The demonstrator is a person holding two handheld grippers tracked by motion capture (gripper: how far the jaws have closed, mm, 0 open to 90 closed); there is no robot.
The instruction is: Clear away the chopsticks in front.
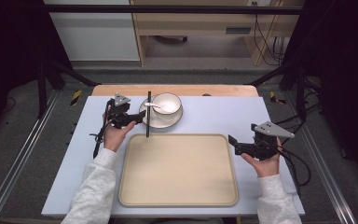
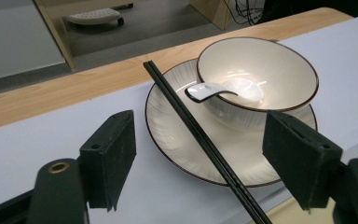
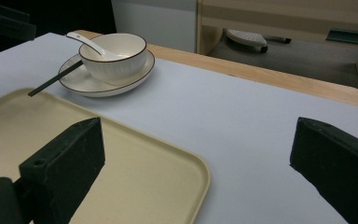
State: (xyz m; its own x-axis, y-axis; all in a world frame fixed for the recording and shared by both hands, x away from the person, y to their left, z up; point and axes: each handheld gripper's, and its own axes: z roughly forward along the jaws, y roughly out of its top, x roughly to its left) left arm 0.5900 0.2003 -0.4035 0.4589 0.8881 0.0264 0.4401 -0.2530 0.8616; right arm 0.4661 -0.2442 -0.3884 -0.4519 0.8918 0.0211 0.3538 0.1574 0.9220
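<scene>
While its jaws stand spread, the left gripper [image 2: 200, 154] straddles the 2 black chopsticks [image 2: 200, 137] without pinching them.
The chopsticks lean on the plate [image 2: 177, 135], which holds the bowl [image 2: 261, 65] and spoon [image 2: 205, 91], on the table [image 1: 214, 116]; the right gripper [image 1: 235, 143], also spread, hovers beside the tray [image 1: 177, 172].

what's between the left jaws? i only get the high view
observer: the chopsticks run between the left gripper's open jaws, pads not touching them
operator: do they lie flat
observer: no, they're propped across the plate rim, beside the bowl
operator: and the right gripper
observer: open, nothing between its jaws
</scene>
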